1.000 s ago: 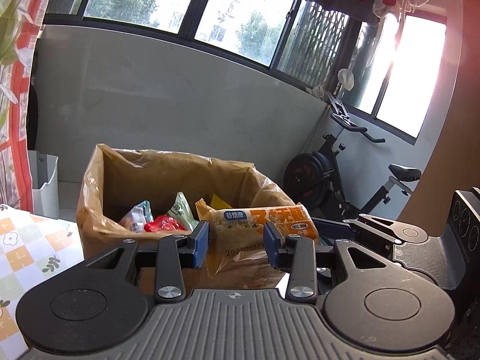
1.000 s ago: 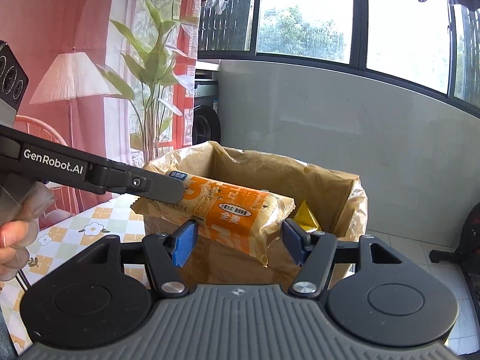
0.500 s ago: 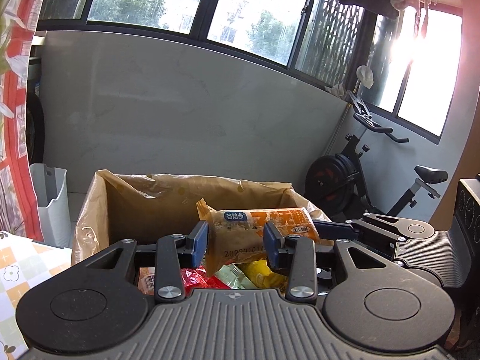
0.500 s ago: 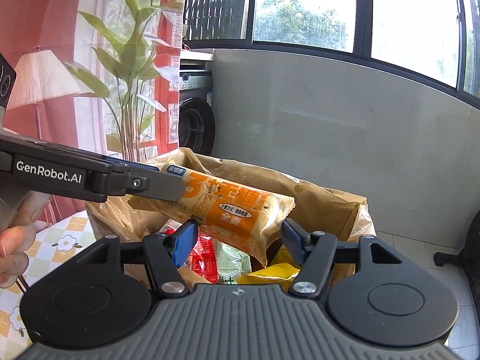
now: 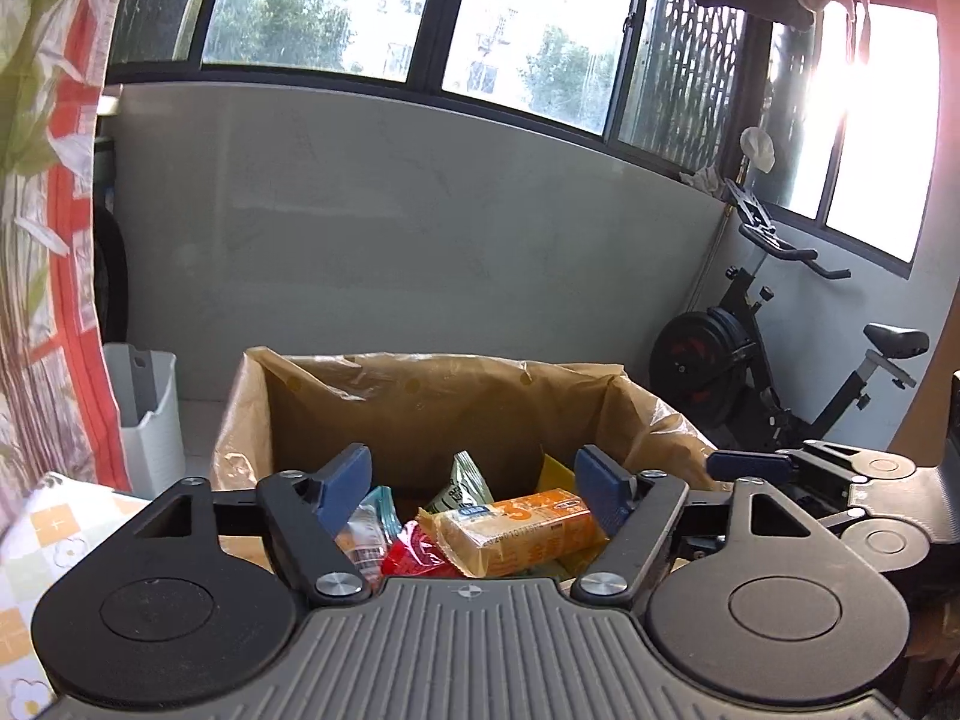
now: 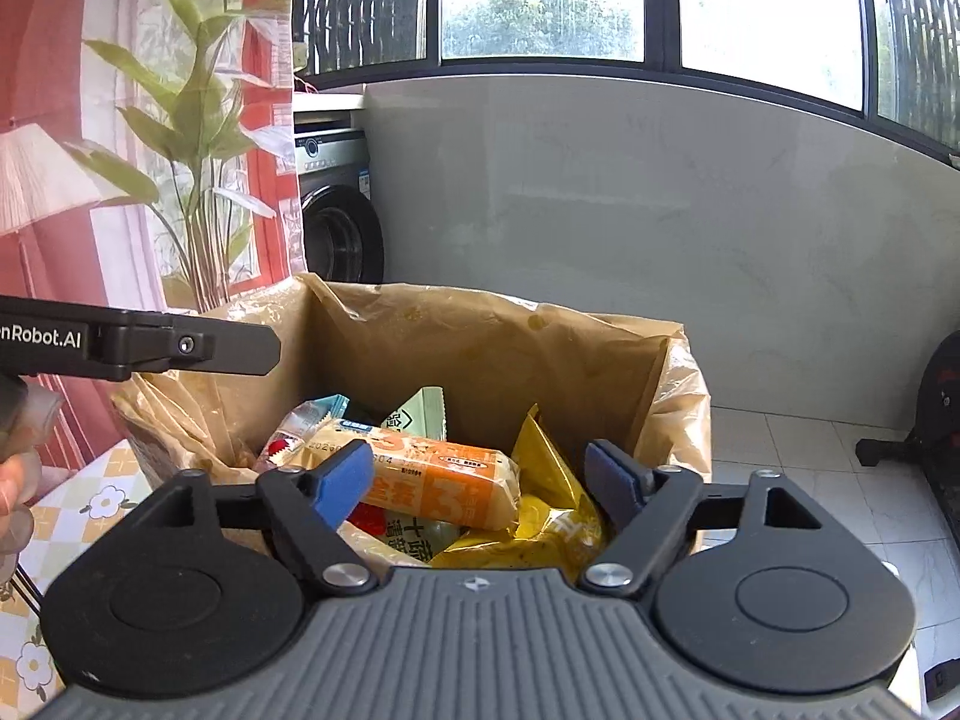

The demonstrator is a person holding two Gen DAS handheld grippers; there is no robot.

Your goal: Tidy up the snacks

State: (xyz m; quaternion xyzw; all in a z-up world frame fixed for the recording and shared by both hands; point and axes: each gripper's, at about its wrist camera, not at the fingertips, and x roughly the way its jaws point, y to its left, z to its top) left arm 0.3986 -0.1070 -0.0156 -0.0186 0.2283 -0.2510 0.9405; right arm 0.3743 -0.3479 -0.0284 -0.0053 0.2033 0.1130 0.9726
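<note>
Both grippers hang over the bag-lined box [image 6: 492, 354], jaws opening wide with nothing pinched. The left gripper [image 5: 474, 486] and right gripper [image 6: 480, 477] each frame the orange biscuit pack [image 6: 441, 483], which lies loose in the box on top of a yellow packet [image 6: 543, 510], a red wrapper [image 5: 414, 555] and a green pouch [image 5: 462, 483].
</note>
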